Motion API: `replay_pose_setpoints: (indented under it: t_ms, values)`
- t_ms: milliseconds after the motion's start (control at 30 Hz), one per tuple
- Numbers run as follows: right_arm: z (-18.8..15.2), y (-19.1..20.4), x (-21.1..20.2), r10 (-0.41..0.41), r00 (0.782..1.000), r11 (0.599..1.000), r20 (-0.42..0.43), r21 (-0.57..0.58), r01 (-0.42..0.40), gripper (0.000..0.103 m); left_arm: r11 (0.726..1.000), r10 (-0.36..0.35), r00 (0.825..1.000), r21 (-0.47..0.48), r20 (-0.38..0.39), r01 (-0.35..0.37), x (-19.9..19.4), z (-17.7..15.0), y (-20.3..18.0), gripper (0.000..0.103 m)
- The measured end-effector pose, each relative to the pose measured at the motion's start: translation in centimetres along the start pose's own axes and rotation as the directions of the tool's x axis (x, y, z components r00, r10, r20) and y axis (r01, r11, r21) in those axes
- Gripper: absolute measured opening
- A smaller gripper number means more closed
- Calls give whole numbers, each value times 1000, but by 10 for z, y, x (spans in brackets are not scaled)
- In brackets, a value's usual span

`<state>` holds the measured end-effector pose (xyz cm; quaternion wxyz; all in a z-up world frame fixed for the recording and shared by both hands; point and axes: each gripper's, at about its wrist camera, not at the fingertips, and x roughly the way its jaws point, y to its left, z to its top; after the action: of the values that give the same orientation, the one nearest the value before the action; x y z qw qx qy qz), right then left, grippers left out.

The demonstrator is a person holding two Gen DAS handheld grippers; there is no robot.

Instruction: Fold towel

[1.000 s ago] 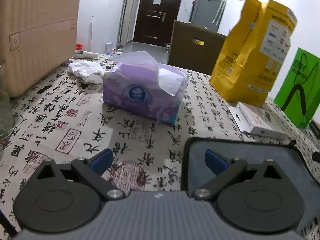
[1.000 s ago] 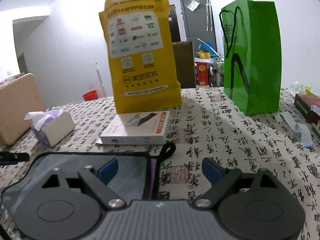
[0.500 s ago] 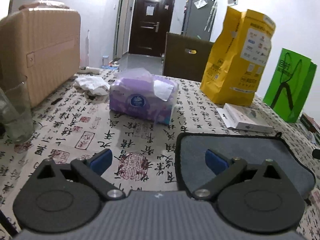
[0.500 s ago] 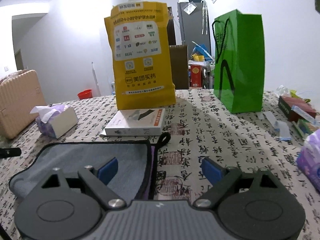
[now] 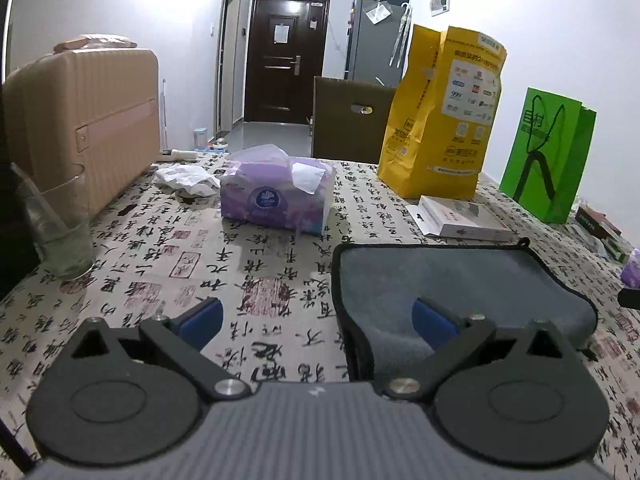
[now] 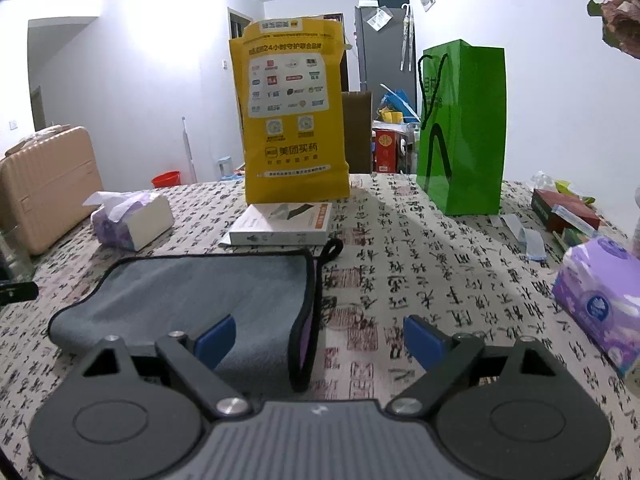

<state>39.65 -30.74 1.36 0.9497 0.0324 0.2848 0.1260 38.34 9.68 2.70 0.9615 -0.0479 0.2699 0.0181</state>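
A grey towel (image 5: 452, 280) with black edging lies folded on the calligraphy-print tablecloth; it also shows in the right wrist view (image 6: 200, 292), with a purple underside at its right edge and a black hanging loop (image 6: 332, 250). My left gripper (image 5: 316, 320) is open and empty, raised over the towel's left edge, its right finger above the cloth. My right gripper (image 6: 318, 340) is open and empty, raised over the towel's right edge, its left finger above the cloth.
A purple tissue pack (image 5: 276, 200), crumpled tissue (image 5: 184, 178), a glass (image 5: 60, 232) and a beige suitcase (image 5: 84, 128) stand left. A white box (image 6: 280, 226), yellow bag (image 6: 294, 120) and green bag (image 6: 460, 132) stand behind the towel. Another tissue pack (image 6: 600, 296) lies right.
Both grippers have risen and pulled back from the towel, so more of the table and room shows. Both stay open and the towel lies still.
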Motion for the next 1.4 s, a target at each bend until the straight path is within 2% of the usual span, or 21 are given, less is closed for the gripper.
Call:
replay_pose_setpoints:
  t_ms: [467, 500, 533, 567, 833, 1133, 1400]
  values:
    - [-11, 12, -48, 29, 999, 998, 24, 52, -30, 92, 999, -26, 999, -31, 46, 28, -55, 3, 0, 103]
    - [-13, 13, -53, 34, 999, 998, 34, 59, -36, 93, 999, -35, 998, -35, 50, 37, -59, 1, 0, 103]
    - [-16, 14, -58, 38, 998, 997, 48, 68, -41, 100, 998, -42, 998, -34, 52, 44, -63, 0, 0, 103]
    - [-18, 15, -63, 40, 997, 996, 61, 77, -45, 103, 999, -42, 998, -29, 54, 44, -68, -1, 0, 103]
    - [-35, 22, -81, 58, 995, 990, 80, 127, -68, 103, 1000, 3, 997, 5, 83, -4, -96, -16, 0, 103]
    - [-45, 34, -119, 79, 992, 995, 97, 60, -85, 103, 999, 19, 994, -46, 110, -14, -130, -49, 4, 103]
    - [-61, 34, -137, 75, 995, 996, 69, 36, -78, 103, 1000, 18, 990, 13, 140, -20, -164, -71, -11, 103]
